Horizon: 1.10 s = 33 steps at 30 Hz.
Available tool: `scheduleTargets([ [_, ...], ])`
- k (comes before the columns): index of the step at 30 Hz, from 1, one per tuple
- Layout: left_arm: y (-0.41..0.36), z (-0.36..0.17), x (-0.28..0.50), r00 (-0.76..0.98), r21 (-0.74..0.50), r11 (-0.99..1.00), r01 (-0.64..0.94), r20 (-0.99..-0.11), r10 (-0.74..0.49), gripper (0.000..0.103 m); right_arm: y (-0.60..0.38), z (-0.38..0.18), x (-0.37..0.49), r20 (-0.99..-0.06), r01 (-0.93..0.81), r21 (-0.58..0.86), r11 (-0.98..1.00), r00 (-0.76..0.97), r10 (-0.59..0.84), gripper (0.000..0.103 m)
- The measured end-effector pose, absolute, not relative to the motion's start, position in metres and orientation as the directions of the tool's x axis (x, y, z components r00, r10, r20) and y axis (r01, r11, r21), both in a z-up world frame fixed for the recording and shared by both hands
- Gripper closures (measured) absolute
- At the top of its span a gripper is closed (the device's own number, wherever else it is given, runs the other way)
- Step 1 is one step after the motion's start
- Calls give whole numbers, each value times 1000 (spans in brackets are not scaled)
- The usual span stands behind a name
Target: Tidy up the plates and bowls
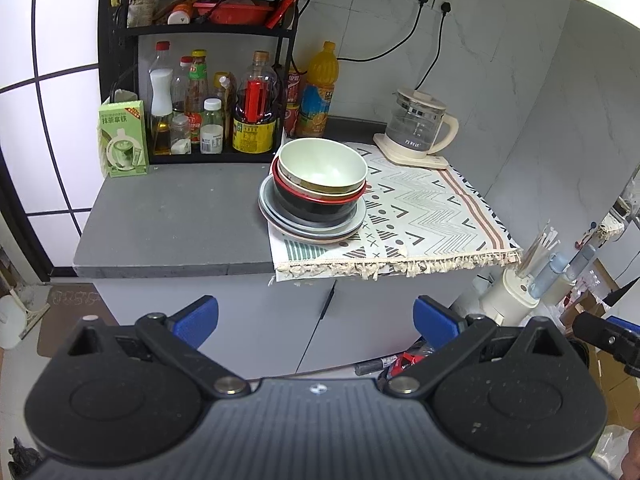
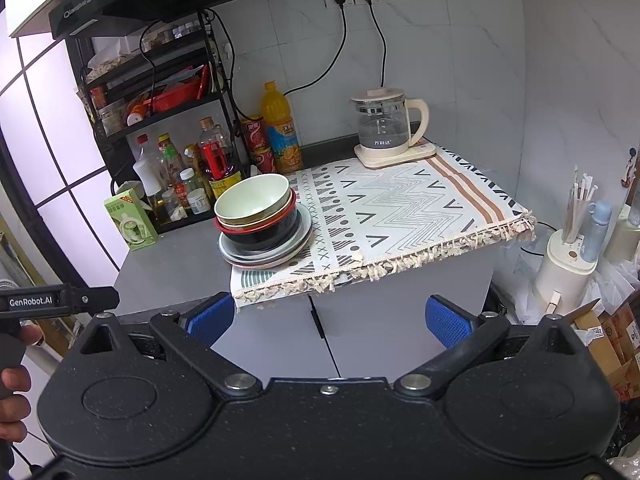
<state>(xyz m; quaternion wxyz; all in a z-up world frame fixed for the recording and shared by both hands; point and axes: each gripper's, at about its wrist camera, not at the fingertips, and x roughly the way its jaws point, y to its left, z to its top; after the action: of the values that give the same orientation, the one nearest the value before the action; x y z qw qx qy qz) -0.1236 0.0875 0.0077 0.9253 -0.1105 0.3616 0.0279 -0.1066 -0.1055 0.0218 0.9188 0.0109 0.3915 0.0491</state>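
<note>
A pale green bowl [image 1: 322, 167] [image 2: 251, 199] is nested on top of a tan bowl, a red-rimmed black bowl [image 1: 316, 204] [image 2: 260, 232] and a few grey plates [image 1: 312, 228] [image 2: 266, 254]. The stack stands at the left edge of the patterned cloth [image 1: 424, 216] [image 2: 400, 216] on the grey counter [image 1: 176, 216] [image 2: 172, 268]. My left gripper [image 1: 316, 320] is open and empty, held back in front of the cabinet below the counter. The right gripper [image 2: 330, 318] is also open and empty, likewise short of the counter edge.
A black rack of sauce bottles [image 1: 208, 112] [image 2: 180, 168] stands at the back left beside a green carton [image 1: 123, 138] [image 2: 130, 220]. An orange juice bottle [image 1: 318, 92] [image 2: 280, 128] and a glass kettle [image 1: 420, 124] [image 2: 388, 128] sit at the back. A cream appliance [image 2: 568, 264] stands at the right.
</note>
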Motion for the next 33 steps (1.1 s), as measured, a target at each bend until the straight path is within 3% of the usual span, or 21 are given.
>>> scheduleTargets([
  [33, 86, 6, -115, 731, -171, 980, -102, -681, -43, 0, -102, 24, -110, -716, -85, 56, 995, 691, 100, 0],
])
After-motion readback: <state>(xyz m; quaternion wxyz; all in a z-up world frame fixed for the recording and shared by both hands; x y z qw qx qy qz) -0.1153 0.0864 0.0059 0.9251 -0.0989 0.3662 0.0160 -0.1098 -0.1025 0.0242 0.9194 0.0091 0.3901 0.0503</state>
